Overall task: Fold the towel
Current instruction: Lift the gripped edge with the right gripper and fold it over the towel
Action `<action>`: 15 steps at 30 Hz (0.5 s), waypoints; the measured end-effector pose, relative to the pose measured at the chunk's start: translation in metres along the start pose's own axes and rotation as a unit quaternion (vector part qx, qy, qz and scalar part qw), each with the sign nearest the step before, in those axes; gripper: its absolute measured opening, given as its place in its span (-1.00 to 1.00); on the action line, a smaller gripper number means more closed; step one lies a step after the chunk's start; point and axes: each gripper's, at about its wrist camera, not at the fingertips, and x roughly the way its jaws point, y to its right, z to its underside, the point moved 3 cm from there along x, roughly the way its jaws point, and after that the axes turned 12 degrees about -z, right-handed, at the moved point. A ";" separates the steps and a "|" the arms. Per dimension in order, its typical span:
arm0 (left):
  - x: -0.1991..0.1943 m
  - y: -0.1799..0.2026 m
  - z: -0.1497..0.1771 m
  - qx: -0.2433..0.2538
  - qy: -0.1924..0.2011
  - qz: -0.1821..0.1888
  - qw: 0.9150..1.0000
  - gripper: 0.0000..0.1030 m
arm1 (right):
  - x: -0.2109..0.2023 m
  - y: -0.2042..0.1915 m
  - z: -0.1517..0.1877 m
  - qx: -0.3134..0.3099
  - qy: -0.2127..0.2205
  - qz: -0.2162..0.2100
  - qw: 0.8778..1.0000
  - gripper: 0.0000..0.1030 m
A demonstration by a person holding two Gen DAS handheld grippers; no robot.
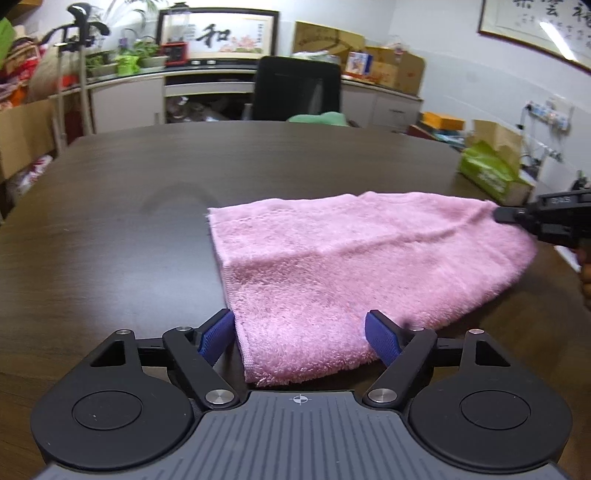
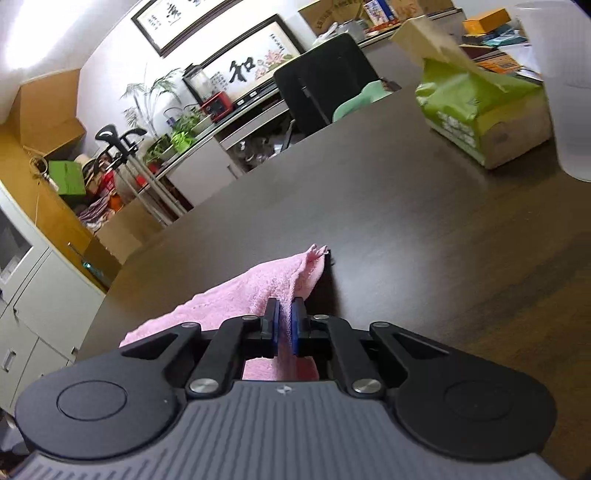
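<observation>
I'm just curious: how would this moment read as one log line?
task: fold towel | right gripper: shut on pink towel corner, lifted | left gripper: open, straddling near edge | table

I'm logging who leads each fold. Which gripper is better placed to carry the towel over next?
Right. The right gripper is shut on a lifted towel corner, while the left gripper is open around the near corner, gripping nothing.

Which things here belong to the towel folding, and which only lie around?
For the job:
pink towel
right gripper, shut on a towel corner
left gripper, open around the near towel edge
dark table

Just lying about:
green tissue pack
black chair
framed calligraphy
potted plants
</observation>
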 end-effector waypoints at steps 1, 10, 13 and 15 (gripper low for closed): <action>-0.002 -0.003 -0.002 -0.006 0.005 0.001 1.000 0.51 | -0.002 -0.001 -0.001 0.001 0.001 -0.001 1.000 -0.88; -0.008 -0.053 -0.021 -0.076 0.023 -0.039 0.996 0.53 | -0.008 -0.081 -0.008 -0.085 -0.015 -0.043 0.995 -0.88; -0.015 -0.067 -0.027 -0.091 0.040 -0.064 0.993 0.58 | 0.004 -0.111 -0.008 -0.104 -0.032 -0.064 0.992 -0.88; -0.025 -0.080 -0.031 -0.106 0.060 -0.082 0.989 0.66 | 0.017 -0.127 -0.005 -0.110 -0.047 -0.076 0.990 -0.88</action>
